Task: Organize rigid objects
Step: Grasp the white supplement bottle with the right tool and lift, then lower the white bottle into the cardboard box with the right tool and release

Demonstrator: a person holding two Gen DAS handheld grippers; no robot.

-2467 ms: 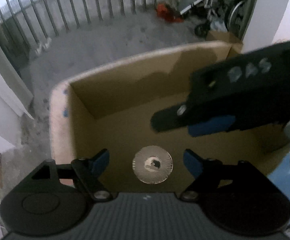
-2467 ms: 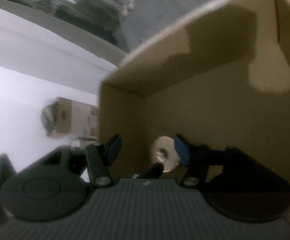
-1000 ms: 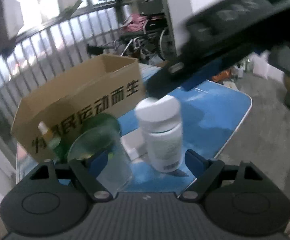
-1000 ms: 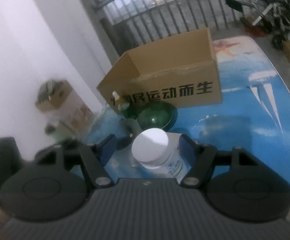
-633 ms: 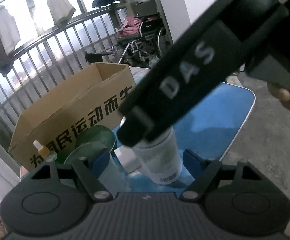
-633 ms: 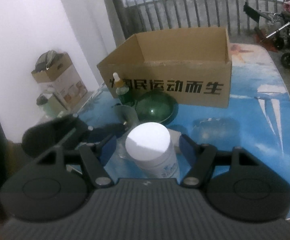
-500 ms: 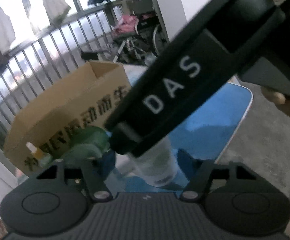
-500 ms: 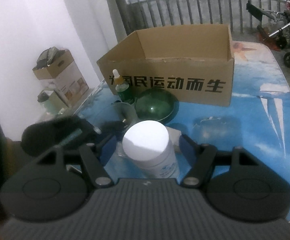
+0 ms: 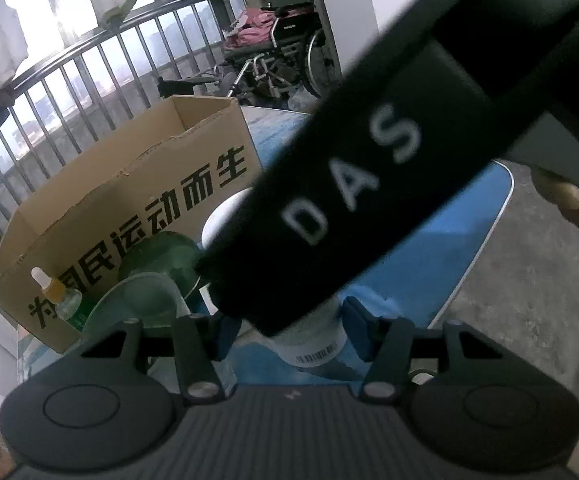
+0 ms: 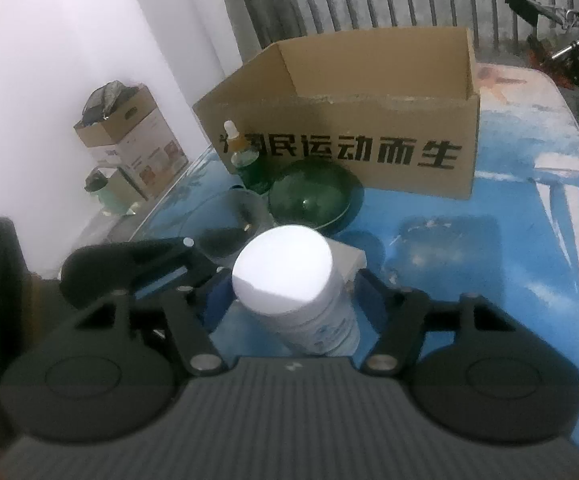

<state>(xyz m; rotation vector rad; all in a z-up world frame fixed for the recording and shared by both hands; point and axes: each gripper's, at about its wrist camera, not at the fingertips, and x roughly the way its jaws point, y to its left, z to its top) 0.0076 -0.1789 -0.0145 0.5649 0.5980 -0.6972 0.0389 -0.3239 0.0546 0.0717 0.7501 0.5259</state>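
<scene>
A white plastic bottle [image 10: 289,276] with a white cap stands on the blue table between the open fingers of my right gripper [image 10: 291,292]; its base shows in the left wrist view [image 9: 313,344]. My left gripper [image 9: 289,334] is open too, its fingers on either side of the same bottle. The right gripper's black body [image 9: 369,184] crosses the left wrist view and hides most of the bottle. An open cardboard box [image 10: 369,136] stands behind.
A green glass bowl [image 10: 309,196], a clear glass cup [image 10: 225,228] and a small dropper bottle [image 10: 241,152] stand in front of the box. A small white box [image 10: 349,260] lies behind the bottle. The table edge [image 9: 485,236] curves at the right.
Both grippers came out of the cardboard box, down to the table and closed in around the white bottle. The right gripper's body now fills more of the left wrist view.
</scene>
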